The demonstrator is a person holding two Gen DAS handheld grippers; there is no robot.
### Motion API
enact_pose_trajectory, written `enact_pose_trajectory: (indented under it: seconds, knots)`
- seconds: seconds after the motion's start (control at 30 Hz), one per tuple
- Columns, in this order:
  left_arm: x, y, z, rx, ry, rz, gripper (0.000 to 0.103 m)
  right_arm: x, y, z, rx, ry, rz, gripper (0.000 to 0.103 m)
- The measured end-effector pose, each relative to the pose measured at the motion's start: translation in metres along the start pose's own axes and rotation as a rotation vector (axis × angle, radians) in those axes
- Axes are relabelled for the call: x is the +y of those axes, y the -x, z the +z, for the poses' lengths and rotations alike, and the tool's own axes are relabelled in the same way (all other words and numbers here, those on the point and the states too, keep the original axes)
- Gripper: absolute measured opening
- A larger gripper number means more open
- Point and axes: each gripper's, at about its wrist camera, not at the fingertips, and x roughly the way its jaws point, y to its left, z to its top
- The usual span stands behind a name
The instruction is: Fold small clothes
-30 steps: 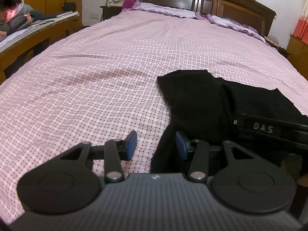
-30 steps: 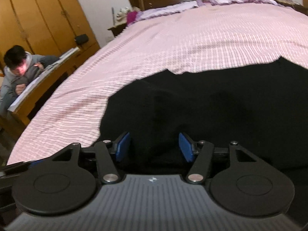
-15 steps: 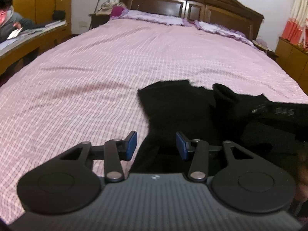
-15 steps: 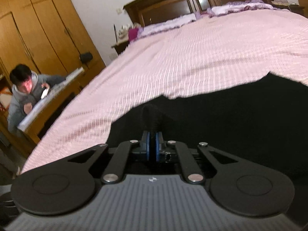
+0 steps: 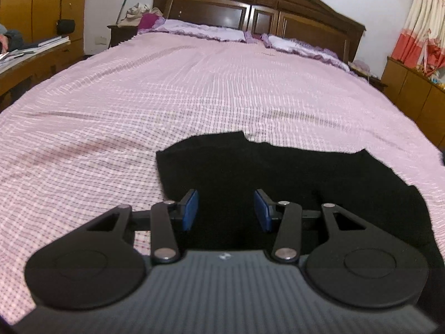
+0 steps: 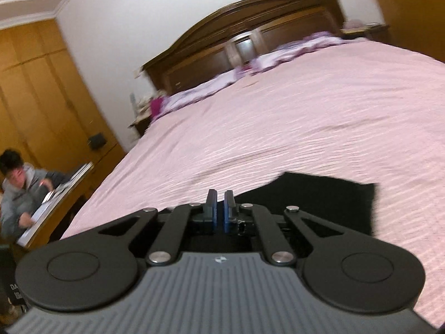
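Observation:
A black garment (image 5: pixel 278 172) lies flat on the pink checked bedspread (image 5: pixel 194 97). My left gripper (image 5: pixel 226 210) hovers open over the garment's left part, and only flat cloth shows between its blue pads. In the blurred, tilted right wrist view, my right gripper (image 6: pixel 221 208) is shut down to a thin slit. The black garment (image 6: pixel 319 197) runs from the right in under its fingers. The pinched cloth itself is mostly hidden behind them.
A dark wooden headboard (image 5: pixel 250 8) and lilac pillows (image 5: pixel 205 29) close off the far end of the bed. At the left a person (image 6: pixel 19 183) sits at a wooden desk (image 5: pixel 27 55). A wooden cabinet (image 5: pixel 411 91) stands at the right.
The right gripper closed on a fold of the garment, then rose and tilted. The left gripper, still open, moved over the garment. The raised fold at the right now lies flat.

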Motion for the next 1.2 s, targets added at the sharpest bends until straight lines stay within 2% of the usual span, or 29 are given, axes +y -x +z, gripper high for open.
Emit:
enact_pose_trajectory:
  seconds: [0.1,0.23,0.33,0.4,0.5,0.67,0.73,0.77,0.8,0.87,1.0,1.13,1.2]
  knots:
    - [-0.003,-0.014,-0.005,0.027,-0.003,0.024,0.047,-0.034,0.005,-0.001,0.004,-0.043,-0.041,0.004]
    - [-0.003,-0.027,-0.01,0.052,0.009,0.042,0.047,-0.066,-0.001,-0.015,0.062,-0.114,-0.009,0.007]
    - [-0.004,-0.032,-0.011,0.067,0.017,0.053,0.047,-0.067,-0.015,-0.029,0.109,-0.141,0.037,0.025]
    - [-0.006,-0.033,-0.012,0.07,0.005,0.06,0.047,-0.062,-0.028,-0.037,0.13,-0.141,0.062,0.05]
    - [-0.011,-0.034,-0.014,0.069,-0.017,0.069,0.047,-0.055,-0.054,-0.05,0.174,-0.162,0.101,0.054]
    - [-0.009,-0.039,-0.016,0.077,-0.01,0.065,0.048,-0.036,-0.099,-0.072,0.287,-0.165,0.105,0.052]
    - [-0.007,-0.042,-0.017,0.079,0.001,0.058,0.048,-0.03,-0.105,-0.079,0.283,-0.138,0.107,0.033]
    - [-0.005,-0.043,-0.017,0.08,0.007,0.056,0.049,-0.028,-0.105,-0.079,0.279,-0.133,0.109,0.015]
    - [-0.004,-0.043,-0.017,0.081,0.014,0.053,0.049,-0.027,-0.102,-0.078,0.267,-0.133,0.117,0.007]
    - [-0.004,-0.044,-0.017,0.08,0.024,0.048,0.049,-0.025,-0.091,-0.07,0.212,-0.112,0.124,0.006]
    - [-0.004,-0.046,-0.018,0.075,0.025,0.044,0.05,-0.018,-0.051,-0.046,0.071,-0.011,0.07,0.006]
    - [-0.002,-0.046,-0.018,0.073,0.028,0.035,0.05,-0.023,-0.015,-0.035,-0.029,0.053,-0.041,0.006]
    - [-0.001,-0.046,-0.017,0.072,0.033,0.031,0.051,-0.031,-0.007,-0.036,-0.035,0.07,-0.105,0.006]
